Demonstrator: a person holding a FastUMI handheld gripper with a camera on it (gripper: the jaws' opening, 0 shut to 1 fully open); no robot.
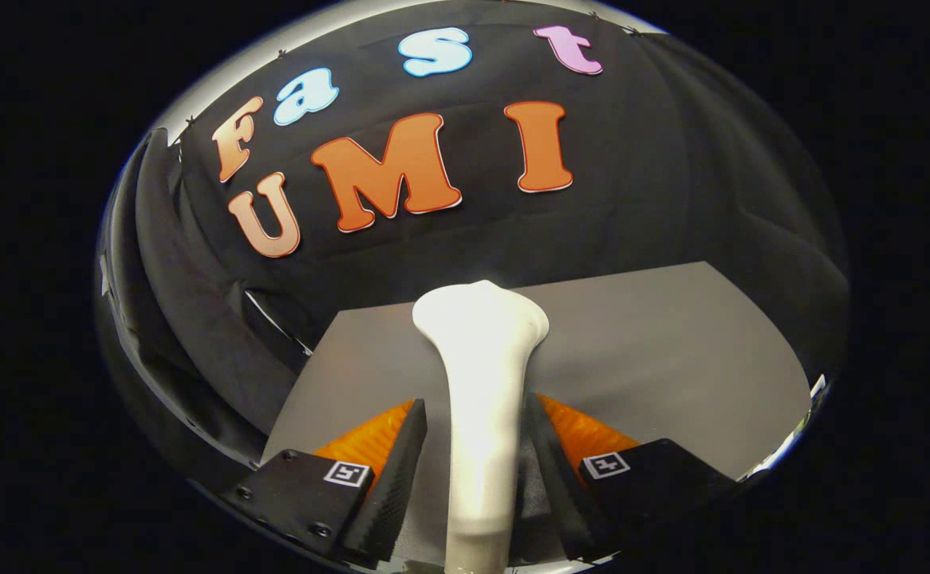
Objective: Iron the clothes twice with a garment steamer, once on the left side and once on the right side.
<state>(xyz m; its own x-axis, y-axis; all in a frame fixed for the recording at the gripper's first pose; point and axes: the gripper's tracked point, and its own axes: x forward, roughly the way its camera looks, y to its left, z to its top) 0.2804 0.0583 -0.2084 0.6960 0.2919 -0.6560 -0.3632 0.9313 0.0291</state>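
**Steamer upright in the tool's grip**

The tool (477,446) is tipped downward over the grey desk (656,351), its two black fingers (389,478) pinching the white garment steamer (482,383) by its handle. The steamer runs forward between them, its broad head reaching toward the desk's far edge by the black cloth.

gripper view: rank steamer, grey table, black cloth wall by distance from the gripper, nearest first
1. Steamer: between the fingers of the gripper, which look shut on its handle.
2. Grey table: under and just beyond the fingers.
3. Black cloth wall: behind the table, farthest.
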